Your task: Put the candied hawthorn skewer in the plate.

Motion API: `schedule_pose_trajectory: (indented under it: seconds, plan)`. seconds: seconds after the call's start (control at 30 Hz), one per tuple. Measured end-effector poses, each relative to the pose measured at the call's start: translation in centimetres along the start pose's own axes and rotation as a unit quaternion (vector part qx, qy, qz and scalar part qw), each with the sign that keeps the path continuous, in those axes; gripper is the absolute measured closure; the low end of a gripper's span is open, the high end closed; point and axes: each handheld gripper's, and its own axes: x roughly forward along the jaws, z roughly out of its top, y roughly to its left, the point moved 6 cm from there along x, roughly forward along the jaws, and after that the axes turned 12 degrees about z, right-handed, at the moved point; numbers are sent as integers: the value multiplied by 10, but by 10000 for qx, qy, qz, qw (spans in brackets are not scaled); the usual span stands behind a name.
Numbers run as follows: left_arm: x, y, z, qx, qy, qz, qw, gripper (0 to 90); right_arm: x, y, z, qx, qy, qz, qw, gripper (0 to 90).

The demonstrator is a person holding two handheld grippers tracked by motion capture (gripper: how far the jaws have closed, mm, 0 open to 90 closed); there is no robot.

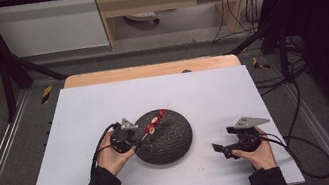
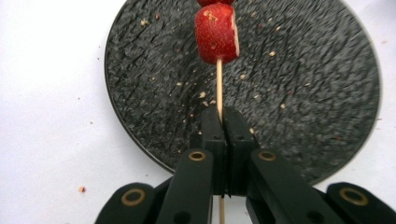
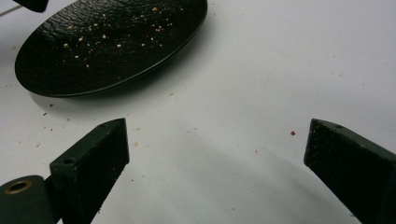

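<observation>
A thin wooden skewer (image 2: 218,84) carries red strawberry pieces (image 2: 217,33) and hangs over a round black plate (image 2: 308,93). My left gripper (image 2: 223,114) is shut on the skewer's lower end, at the plate's left edge in the high view (image 1: 136,139). From above, the skewer (image 1: 156,120) slants up and to the right across the plate (image 1: 171,144), with fruit pieces (image 1: 155,121) along it. My right gripper (image 1: 218,148) stands open just above the table, right of the plate, with nothing between its fingers (image 3: 98,158). The plate (image 3: 107,42) lies beyond it.
The plate rests on a white board (image 1: 103,102) that covers a wooden table. Crumbs and small red specks (image 3: 293,133) are scattered on the board and the plate. Black cables (image 1: 309,149) trail off the board's right side.
</observation>
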Motion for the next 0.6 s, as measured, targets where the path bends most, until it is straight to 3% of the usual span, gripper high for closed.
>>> schedule_pose_trajectory:
  seconds: [0.4,0.6]
  plan:
    - [17,-12,-5,237,402,113,9988,885,-1,1,0,14,-35,13,10000,75]
    - [18,-15,-4,306,426,124,9985,883,-1,0,0,6,-38,-1,10000,75]
